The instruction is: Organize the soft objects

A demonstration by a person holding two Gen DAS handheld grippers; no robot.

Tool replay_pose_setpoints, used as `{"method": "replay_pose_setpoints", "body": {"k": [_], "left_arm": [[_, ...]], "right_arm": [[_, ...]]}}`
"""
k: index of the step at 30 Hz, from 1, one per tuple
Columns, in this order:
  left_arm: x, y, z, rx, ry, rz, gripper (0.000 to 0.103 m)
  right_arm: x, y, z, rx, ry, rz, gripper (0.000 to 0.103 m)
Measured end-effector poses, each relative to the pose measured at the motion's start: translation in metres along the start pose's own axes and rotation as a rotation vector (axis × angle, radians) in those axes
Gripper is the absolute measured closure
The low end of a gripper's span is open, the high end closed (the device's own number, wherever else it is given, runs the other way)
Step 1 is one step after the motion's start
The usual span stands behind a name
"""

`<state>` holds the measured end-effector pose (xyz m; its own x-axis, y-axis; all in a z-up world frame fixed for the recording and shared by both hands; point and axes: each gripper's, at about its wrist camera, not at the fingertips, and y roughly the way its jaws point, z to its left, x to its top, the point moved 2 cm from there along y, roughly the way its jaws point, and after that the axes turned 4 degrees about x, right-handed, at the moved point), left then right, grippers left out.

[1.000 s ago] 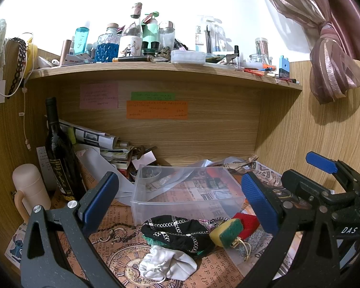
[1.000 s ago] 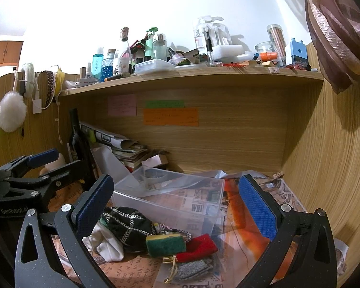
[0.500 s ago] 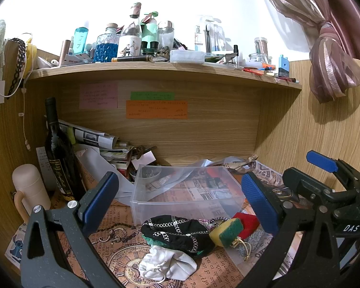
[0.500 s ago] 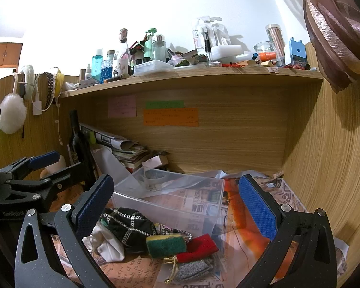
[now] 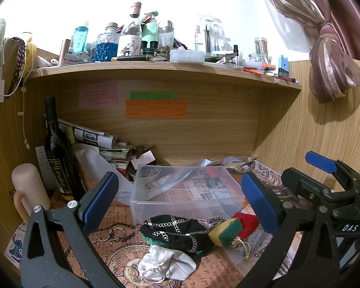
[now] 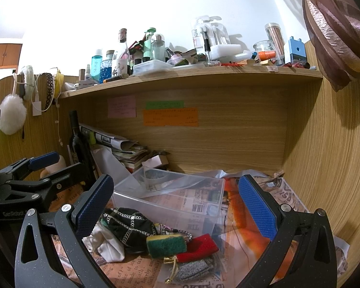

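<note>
Left gripper (image 5: pixel 180 196) and right gripper (image 6: pixel 175 196) — we hold both spread, empty | clear plastic bin (image 5: pixel 187 192) waits behind black chain-patterned cloth (image 5: pixel 177 230) — ready for loading.

Soft things heaped in front of a clear bin, seen between spread right gripper (image 6: pixel 175 206) jaws.

Both blue-padded fingers (image 6: pixel 256 206) stand wide apart with nothing between them. Near the left finger lies a black cloth with a white chain pattern (image 6: pixel 126 223), a crumpled white cloth (image 6: pixel 103 244) just under it. Between the fingers, low down, a yellow-and-green sponge (image 6: pixel 166 244) touches a red pouch (image 6: pixel 199 247), with a grey pouch (image 6: pixel 194 270) below it. Beyond these sits the clear plastic bin (image 6: pixel 170 199). The left gripper (image 6: pixel 36 177) shows beyond the left finger, beside a dark wine bottle (image 6: pixel 78 146).
</note>
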<state>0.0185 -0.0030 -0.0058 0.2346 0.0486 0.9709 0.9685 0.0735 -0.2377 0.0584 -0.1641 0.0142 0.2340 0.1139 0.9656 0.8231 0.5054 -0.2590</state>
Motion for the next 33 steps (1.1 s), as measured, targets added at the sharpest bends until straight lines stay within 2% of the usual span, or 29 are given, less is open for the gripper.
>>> {"method": "replay_pose_setpoints", "body": {"k": [10,16,21,27,31,33], "left_arm": [[-0.001,0.003,-0.001,0.003,0.000,0.007,0.000],[-0.012,0.013,0.003,-0.003,-0.017,0.059,0.000],[-0.031,0.028,0.014,0.005,-0.021,0.148,0.000],[-0.064,0.053,0.027,0.003,-0.037,0.284,0.000],[-0.078,0.068,0.035,0.004,-0.062,0.335,0.000],[-0.084,0.077,0.036,-0.011,-0.067,0.365,0.013]], "right_arm": [[0.000,0.001,0.000,0.002,0.000,0.003,0.000],[-0.005,0.008,0.001,-0.009,0.005,0.032,0.000],[-0.017,0.020,-0.012,-0.018,0.025,0.087,0.000],[-0.046,0.040,-0.021,-0.006,0.039,0.198,0.000],[-0.069,0.054,-0.023,0.025,0.061,0.290,0.000],[-0.076,0.059,-0.024,0.043,0.071,0.322,0.000]]}}
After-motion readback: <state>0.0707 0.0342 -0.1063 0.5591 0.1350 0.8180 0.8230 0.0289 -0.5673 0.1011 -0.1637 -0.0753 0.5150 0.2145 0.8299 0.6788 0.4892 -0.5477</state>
